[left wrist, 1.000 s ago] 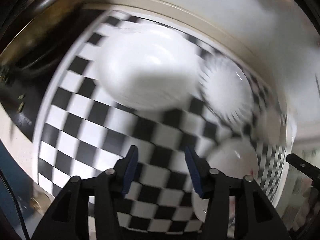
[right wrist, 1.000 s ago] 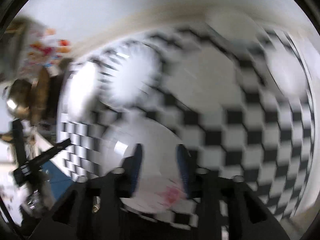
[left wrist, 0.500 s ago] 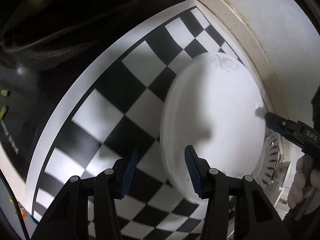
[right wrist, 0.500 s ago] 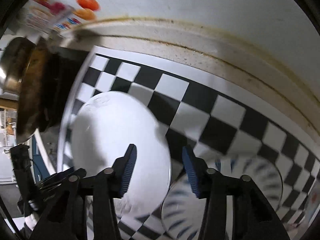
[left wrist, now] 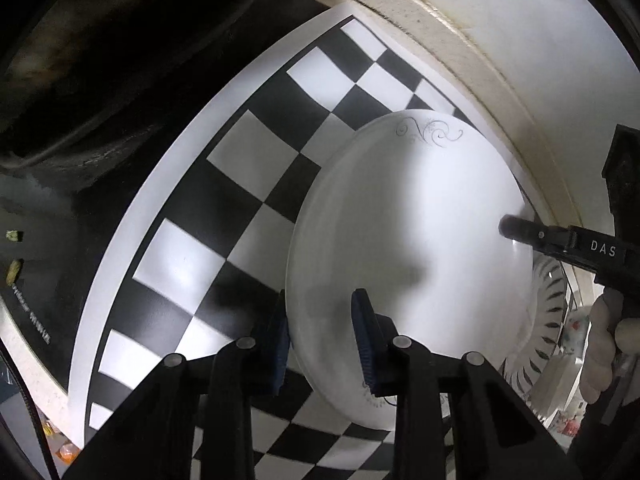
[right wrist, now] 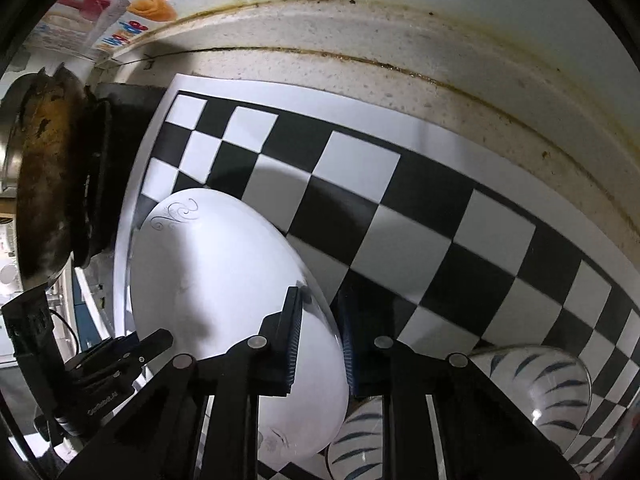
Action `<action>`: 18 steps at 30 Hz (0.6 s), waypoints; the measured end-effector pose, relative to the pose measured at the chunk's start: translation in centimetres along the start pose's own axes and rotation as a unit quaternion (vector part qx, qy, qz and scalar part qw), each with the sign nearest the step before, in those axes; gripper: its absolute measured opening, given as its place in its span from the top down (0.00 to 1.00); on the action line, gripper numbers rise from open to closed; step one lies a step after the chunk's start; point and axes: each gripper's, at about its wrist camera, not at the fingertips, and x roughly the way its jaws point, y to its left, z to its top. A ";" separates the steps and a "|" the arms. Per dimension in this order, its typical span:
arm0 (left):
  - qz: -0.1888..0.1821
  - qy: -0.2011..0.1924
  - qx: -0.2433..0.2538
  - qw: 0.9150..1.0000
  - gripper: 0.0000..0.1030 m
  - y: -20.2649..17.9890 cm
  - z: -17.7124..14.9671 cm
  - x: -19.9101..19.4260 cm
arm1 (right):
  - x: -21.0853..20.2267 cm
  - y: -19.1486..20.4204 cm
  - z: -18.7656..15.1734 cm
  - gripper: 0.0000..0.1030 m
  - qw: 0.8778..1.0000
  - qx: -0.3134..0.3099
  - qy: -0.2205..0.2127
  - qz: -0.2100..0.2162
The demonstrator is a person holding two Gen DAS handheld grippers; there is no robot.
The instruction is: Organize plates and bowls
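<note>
A large white plate (left wrist: 412, 248) with a grey scroll pattern lies on the black-and-white checkered mat (left wrist: 240, 184). My left gripper (left wrist: 322, 336) straddles its near-left rim, one pad on the plate's face and one outside the edge, and its jaws are closing onto the rim. In the right wrist view the same white plate (right wrist: 224, 272) sits at lower left. There my right gripper (right wrist: 320, 340) is closing on the opposite rim, which is pinched between its pads. Each gripper shows in the other's view: the right gripper (left wrist: 520, 232) and the left gripper (right wrist: 132, 352).
A blue-striped dish (left wrist: 548, 300) lies just beyond the plate, and two striped dishes (right wrist: 552, 392) (right wrist: 360, 440) sit by my right gripper. A dark, grimy pan (right wrist: 44, 176) stands at the mat's (right wrist: 440, 216) left end. A stained wall ledge (right wrist: 400, 40) runs behind. A person's hand (left wrist: 604, 340) holds the right gripper.
Both grippers came down from a blurred pass over the mat to the white plate's two sides. Over the last half second both pairs of jaws narrowed onto its rim.
</note>
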 end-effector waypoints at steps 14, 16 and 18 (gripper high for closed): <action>-0.024 -0.034 0.082 0.996 0.74 -6.0 -4.1 -8.8 | -9.7 -1.6 -9.5 0.80 0.998 0.005 -0.059 0.011; -0.026 -0.033 0.104 0.994 0.74 -7.1 -4.8 -9.9 | -11.2 -2.5 -11.9 0.80 0.997 0.015 -0.071 0.010; -0.028 -0.027 0.125 0.991 0.74 -8.6 -5.9 -10.1 | -12.8 -3.8 -14.9 0.80 0.996 0.034 -0.086 0.018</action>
